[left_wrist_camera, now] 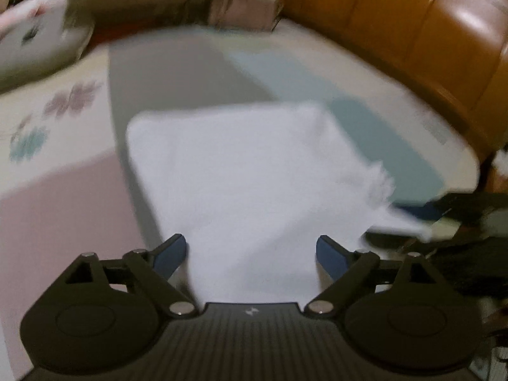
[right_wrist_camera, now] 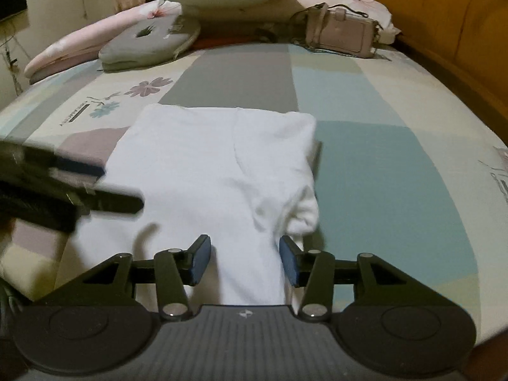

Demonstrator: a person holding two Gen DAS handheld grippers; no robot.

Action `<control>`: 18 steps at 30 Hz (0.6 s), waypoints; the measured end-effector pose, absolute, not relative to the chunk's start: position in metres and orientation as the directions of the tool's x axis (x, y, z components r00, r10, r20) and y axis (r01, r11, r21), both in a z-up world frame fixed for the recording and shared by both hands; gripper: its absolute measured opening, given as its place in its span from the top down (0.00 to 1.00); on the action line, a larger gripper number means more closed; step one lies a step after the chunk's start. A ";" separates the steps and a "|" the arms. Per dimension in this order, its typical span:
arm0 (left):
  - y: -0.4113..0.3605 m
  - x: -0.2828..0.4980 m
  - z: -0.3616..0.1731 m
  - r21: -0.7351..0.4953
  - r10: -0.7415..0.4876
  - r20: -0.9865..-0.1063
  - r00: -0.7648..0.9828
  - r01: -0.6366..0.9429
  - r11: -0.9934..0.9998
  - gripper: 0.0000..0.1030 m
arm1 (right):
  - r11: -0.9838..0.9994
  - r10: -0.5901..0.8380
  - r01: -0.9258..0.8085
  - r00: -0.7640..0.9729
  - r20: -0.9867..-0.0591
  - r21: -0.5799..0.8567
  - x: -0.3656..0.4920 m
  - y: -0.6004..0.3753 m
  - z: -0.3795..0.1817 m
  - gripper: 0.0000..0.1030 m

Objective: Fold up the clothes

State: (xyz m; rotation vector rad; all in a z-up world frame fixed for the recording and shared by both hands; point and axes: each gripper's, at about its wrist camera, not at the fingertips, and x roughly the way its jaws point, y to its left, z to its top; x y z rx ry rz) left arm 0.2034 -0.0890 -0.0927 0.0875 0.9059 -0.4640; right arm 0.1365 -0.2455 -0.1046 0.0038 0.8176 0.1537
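At the left of the right wrist view, the left gripper (right_wrist_camera: 95, 187) hovers with jaws apart. The white garment (right_wrist_camera: 209, 165), partly folded, lies mid-frame on the bed (right_wrist_camera: 397, 165); soft, light and limp, it is best pinched at a hem corner. The right gripper (right_wrist_camera: 244, 260) straddles its near edge, jaws apart.

The bed (right_wrist_camera: 381, 165) fills the frame; a white garment (right_wrist_camera: 216, 165) lies centre, pillows (right_wrist_camera: 152, 44) upper left, a bag (right_wrist_camera: 341, 36) top right.
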 end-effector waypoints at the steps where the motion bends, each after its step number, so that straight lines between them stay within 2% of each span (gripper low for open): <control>1: -0.086 0.199 -0.090 -0.104 -0.338 -0.771 0.540 0.418 0.903 0.14 | 0.990 0.124 -0.133 0.685 -0.717 0.044 0.131 -0.244 -0.099 0.33; 2: -0.082 0.193 -0.086 -0.098 -0.334 -0.763 0.553 0.412 0.906 0.14 | 0.990 0.113 -0.138 0.703 -0.703 0.020 0.124 -0.242 -0.094 0.24; 3: -0.078 0.189 -0.082 -0.096 -0.332 -0.755 0.566 0.405 0.909 0.13 | 0.988 0.119 -0.153 0.716 -0.688 0.012 0.119 -0.239 -0.089 0.23; 6: -0.066 0.177 -0.071 -0.088 -0.305 -0.736 0.604 0.362 0.928 0.11 | 0.976 0.180 -0.216 0.732 -0.658 0.026 0.111 -0.228 -0.079 0.20; 12: -0.036 0.155 -0.058 -0.048 -0.226 -0.715 0.661 0.276 0.960 0.11 | 0.932 0.275 -0.361 0.687 -0.673 0.012 0.108 -0.189 -0.088 0.19; 13: -0.031 0.151 -0.057 -0.039 -0.215 -0.713 0.668 0.269 0.962 0.11 | 0.918 0.284 -0.397 0.682 -0.673 -0.015 0.102 -0.184 -0.089 0.24; 14: -0.028 0.148 -0.057 -0.030 -0.208 -0.710 0.673 0.266 0.963 0.11 | 0.904 0.282 -0.424 0.680 -0.677 -0.049 0.094 -0.180 -0.091 0.37; 15: -0.026 0.145 -0.057 -0.020 -0.203 -0.707 0.678 0.267 0.963 0.11 | 0.894 0.264 -0.439 0.679 -0.685 -0.092 0.087 -0.178 -0.094 0.45; 16: -0.025 0.142 -0.057 -0.019 -0.206 -0.705 0.679 0.273 0.962 0.11 | 0.885 0.236 -0.446 0.679 -0.695 -0.135 0.080 -0.179 -0.096 0.61; 17: -0.024 0.141 -0.058 -0.026 -0.219 -0.705 0.674 0.284 0.958 0.11 | 0.876 0.211 -0.450 0.681 -0.701 -0.174 0.075 -0.180 -0.098 0.67; 18: -0.024 0.140 -0.058 -0.036 -0.232 -0.706 0.669 0.294 0.955 0.11 | 0.866 0.185 -0.452 0.688 -0.702 -0.215 0.070 -0.182 -0.099 0.67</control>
